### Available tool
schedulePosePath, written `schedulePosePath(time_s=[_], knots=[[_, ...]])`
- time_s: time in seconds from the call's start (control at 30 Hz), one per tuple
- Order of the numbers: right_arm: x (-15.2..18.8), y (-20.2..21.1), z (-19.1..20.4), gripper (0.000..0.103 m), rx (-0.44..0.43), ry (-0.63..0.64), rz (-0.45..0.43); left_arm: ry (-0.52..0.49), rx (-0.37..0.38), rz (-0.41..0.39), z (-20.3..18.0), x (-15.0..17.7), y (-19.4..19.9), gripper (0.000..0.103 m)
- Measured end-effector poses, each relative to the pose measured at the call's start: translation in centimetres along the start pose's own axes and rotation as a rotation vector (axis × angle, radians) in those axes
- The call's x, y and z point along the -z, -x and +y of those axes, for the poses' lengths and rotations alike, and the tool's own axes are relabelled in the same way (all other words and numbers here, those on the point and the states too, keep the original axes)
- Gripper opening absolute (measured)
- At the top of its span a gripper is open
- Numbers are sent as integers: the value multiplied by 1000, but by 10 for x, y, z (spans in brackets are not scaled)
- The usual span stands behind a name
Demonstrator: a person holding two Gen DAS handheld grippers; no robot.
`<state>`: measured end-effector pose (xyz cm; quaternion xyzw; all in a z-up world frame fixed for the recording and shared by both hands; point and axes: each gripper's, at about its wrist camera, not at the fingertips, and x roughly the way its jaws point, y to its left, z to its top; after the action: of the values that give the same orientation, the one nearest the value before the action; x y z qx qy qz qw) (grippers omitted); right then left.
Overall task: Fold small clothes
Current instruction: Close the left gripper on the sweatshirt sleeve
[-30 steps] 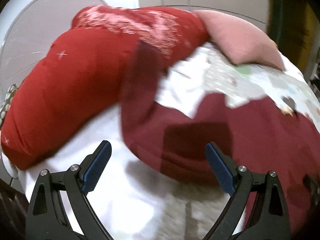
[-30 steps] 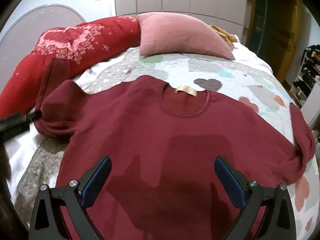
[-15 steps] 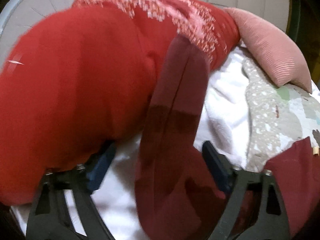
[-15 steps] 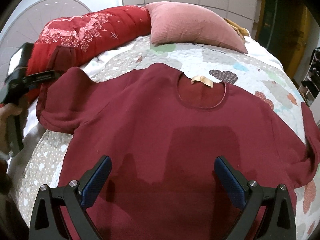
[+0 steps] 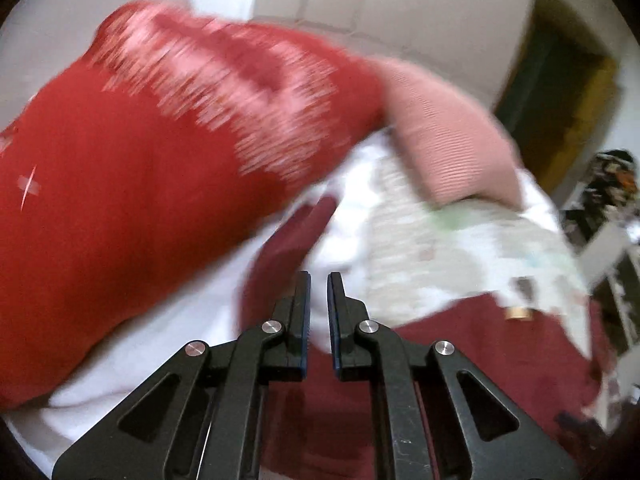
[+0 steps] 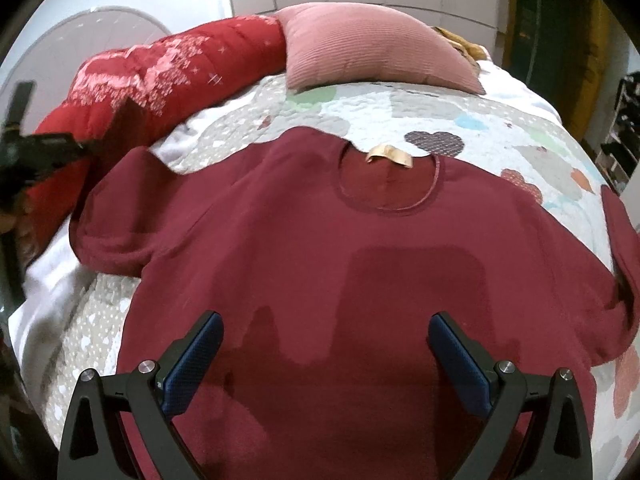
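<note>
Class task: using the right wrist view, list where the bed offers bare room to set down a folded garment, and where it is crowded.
Free: the quilt strip between the pink cushion and the maroon shirt collar, and the quilt corner left of the shirt's hem. Crowded: the head end, filled by cushion and red bolster; the shirt covers the middle. The left gripper occupies the left sleeve area.

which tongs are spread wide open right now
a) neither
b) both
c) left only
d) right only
d) The right tongs hang wide apart above the maroon shirt, touching nothing, while the left tongs are nearly shut, only a thin slit showing between them at the shirt's sleeve.
</note>
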<state>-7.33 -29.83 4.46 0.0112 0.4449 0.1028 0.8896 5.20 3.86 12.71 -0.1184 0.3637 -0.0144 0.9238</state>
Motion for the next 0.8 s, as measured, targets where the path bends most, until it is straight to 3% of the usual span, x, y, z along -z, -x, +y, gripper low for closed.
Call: schedulePosePath(time_s=[0.17, 0.37, 0.4, 0.47, 0.5, 0.53, 0.73, 0.8], knots=[[-4, 13, -16, 102, 4, -48, -19, -73, 62, -7, -56, -3, 7, 7], [1, 21, -30, 102, -5, -73, -17, -69, -25, 53, -30, -1, -9, 7], [2, 20, -30, 102, -9, -77, -11, -82, -53, 71, -19, 3, -13, 11], [2, 14, -28, 102, -25, -83, 6, -129, -119, 103, -3, 10, -20, 30], [2, 11, -26, 102, -33, -82, 13, -144, -138, 114, 3, 16, -23, 46], [2, 9, -23, 102, -41, -77, 17, -167, -153, 125, 11, 21, -27, 52], [-3, -2, 12, 102, -85, 26, 31, -291, -86, 233, 19, 41, -55, 52], [-2, -5, 17, 102, -94, 32, 39, -326, -122, 256, 15, 42, -68, 52]])
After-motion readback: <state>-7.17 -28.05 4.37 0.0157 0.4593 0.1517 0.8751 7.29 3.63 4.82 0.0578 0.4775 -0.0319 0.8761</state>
